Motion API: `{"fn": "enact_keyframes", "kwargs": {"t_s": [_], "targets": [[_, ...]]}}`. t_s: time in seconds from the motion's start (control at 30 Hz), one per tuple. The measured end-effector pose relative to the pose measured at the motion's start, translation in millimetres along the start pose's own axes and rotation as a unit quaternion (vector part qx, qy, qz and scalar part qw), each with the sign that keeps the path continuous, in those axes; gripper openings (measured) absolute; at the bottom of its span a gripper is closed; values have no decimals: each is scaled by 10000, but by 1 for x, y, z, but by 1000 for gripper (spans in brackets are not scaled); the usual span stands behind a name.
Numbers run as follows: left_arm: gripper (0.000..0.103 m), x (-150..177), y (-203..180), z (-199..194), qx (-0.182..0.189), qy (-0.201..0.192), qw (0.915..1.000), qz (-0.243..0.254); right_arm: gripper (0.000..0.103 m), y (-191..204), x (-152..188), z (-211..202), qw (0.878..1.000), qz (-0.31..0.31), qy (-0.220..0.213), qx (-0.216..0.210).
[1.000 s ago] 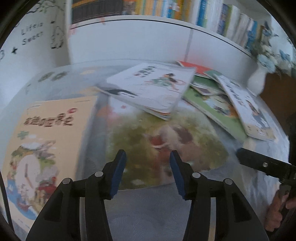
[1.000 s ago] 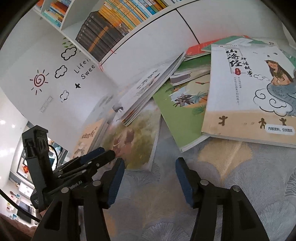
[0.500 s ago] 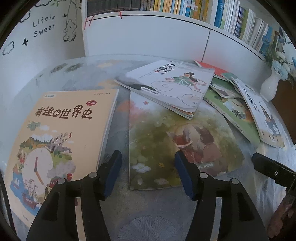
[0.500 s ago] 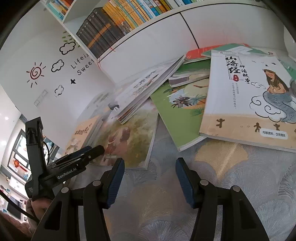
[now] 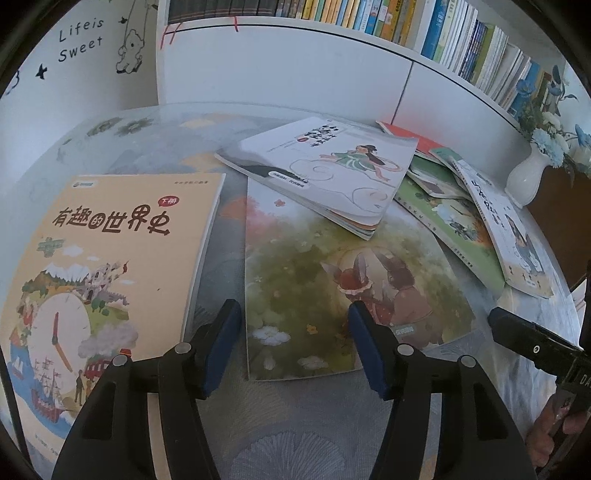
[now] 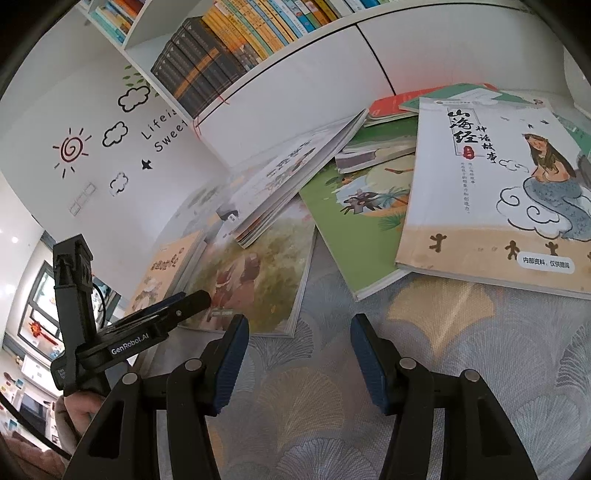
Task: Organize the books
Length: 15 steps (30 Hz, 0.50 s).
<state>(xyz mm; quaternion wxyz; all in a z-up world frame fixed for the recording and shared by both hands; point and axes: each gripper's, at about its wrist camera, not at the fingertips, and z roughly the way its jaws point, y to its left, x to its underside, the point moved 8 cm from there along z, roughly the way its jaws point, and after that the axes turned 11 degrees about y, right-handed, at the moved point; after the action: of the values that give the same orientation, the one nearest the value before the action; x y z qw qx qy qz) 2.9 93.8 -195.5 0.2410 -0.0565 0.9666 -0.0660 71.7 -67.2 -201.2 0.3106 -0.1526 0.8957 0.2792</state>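
Observation:
Several books lie scattered on a round table. An orange world-history book (image 5: pixel 110 258) lies at the left. A flowery picture book with two rabbits (image 5: pixel 332 284) lies in the middle; it also shows in the right wrist view (image 6: pixel 255 280). A white book (image 5: pixel 332 166) rests partly on it. A green book (image 6: pixel 362 229) and a white-and-tan book (image 6: pixel 498 192) lie to the right. My left gripper (image 5: pixel 293 336) is open and empty just above the rabbit book's near edge. My right gripper (image 6: pixel 299 354) is open and empty over bare tablecloth near the rabbit book's corner.
The table has a grey patterned cloth (image 6: pixel 332 424). A white cabinet with a full bookshelf (image 5: pixel 406 22) stands behind it. A white vase of blue flowers (image 5: pixel 524 177) stands at the far right table edge. The left gripper's body (image 6: pixel 147 332) shows in the right wrist view.
My left gripper has drawn back and turned slightly left, so more of the orange book and the rabbit book's near edge show. The right gripper has barely moved.

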Motion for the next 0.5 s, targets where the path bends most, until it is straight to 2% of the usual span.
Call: {"fn": "enact_keyframes", "kwargs": {"t_s": [0.17,0.23,0.27,0.33,0.4,0.5], "targets": [[57,-5,-2,3,-11,63,10000,42,56,8,-7,7,9999,-111,48,18],[58,-7,-4,5,-8,156,9998,90,56,17,-14,15,9994,-124,213,-236],[58,-8,-4,5,-23,198,9997,124,58,23,-19,25,9979,-150,447,-444],[58,-7,-4,5,16,227,9997,102,61,26,-27,34,9971,-224,643,-332],[58,-6,-4,4,92,273,9996,68,58,23,-34,38,9949,1,978,-247],[58,2,-8,-2,398,418,9983,7,51,20,-30,35,9940,-9,1097,-45]]}}
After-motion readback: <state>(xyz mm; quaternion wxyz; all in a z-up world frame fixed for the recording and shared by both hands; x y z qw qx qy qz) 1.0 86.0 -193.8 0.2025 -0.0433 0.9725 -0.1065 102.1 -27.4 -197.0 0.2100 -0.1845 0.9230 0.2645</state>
